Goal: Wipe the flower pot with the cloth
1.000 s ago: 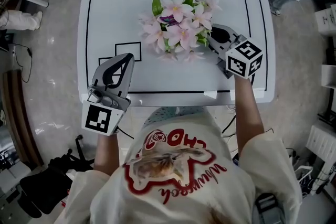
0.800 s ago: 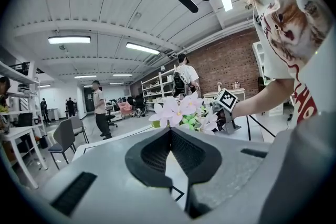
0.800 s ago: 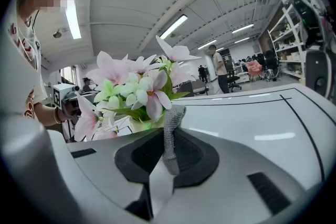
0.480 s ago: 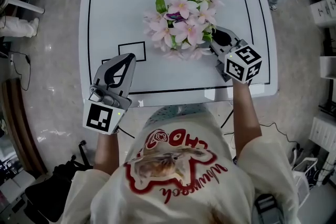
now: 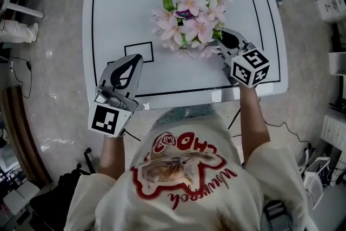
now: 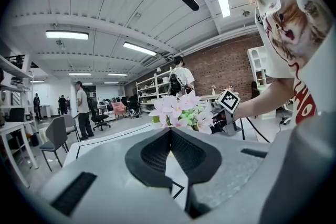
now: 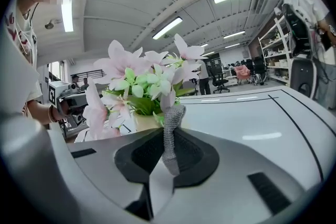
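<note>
Pink and white artificial flowers (image 5: 192, 20) stand near the middle of the white table (image 5: 108, 19) and hide their pot from above. In the right gripper view the cream pot (image 7: 144, 122) shows under the blooms (image 7: 142, 81). My right gripper (image 5: 220, 40) sits close against the flowers' right side. It (image 7: 168, 131) is shut on a strip of grey mesh cloth (image 7: 173, 115) that sticks up between the jaws toward the pot. My left gripper (image 5: 135, 58) rests over the table's front left, well apart from the flowers, and its jaws (image 6: 170, 131) are shut with nothing in them.
Black lines and a small black rectangle (image 5: 138, 51) mark the tabletop. The table's front edge (image 5: 184, 97) runs just before my body. People (image 6: 83, 110), chairs and shelves stand in the room behind.
The head view has shifted a little, so table and flowers sit slightly higher and to the right. The right gripper has tilted slightly beside the flowers. The left one has kept still.
</note>
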{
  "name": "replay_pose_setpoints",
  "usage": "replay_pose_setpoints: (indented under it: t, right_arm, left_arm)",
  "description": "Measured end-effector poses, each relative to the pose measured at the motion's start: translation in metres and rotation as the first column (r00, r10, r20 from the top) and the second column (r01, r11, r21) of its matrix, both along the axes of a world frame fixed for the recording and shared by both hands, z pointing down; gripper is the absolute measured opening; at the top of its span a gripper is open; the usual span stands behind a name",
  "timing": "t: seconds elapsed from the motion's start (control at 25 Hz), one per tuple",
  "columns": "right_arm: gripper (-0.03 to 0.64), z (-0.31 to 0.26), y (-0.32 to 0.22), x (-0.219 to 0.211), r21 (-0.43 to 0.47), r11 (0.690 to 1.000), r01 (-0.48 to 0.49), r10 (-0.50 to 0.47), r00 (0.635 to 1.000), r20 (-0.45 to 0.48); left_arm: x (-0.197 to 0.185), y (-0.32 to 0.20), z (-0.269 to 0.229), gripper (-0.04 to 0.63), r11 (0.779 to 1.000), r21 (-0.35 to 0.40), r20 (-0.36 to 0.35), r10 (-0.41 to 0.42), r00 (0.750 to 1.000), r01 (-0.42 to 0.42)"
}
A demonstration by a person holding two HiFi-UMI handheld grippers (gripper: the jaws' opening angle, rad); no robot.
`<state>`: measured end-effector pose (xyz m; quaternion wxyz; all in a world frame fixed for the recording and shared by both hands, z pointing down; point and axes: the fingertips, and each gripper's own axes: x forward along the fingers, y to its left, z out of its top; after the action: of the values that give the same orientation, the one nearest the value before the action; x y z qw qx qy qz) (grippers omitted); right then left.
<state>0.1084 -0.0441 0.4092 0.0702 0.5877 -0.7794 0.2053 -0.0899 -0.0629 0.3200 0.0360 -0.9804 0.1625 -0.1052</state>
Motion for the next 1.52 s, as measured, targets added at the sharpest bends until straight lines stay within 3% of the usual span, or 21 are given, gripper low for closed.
replay_pose_setpoints:
  t: [0.36, 1.52]
  right_arm:
    - [0.043, -0.002, 0.002, -0.003, 0.008, 0.998, -0.062, 0.061, 0.998, 0.017]
    - [0.044, 0.001, 0.007, -0.019, -0.013, 0.992, -0.122, 0.123, 0.991, 0.056]
  left_arm:
    - [-0.006, 0.002, 0.004, 0.003, 1.0, -0.011, -0.007, 0.01, 1.0, -0.01]
    - [-0.018, 0.001, 0.008, 0.003, 0.999, -0.031, -0.032, 0.024, 0.999, -0.025]
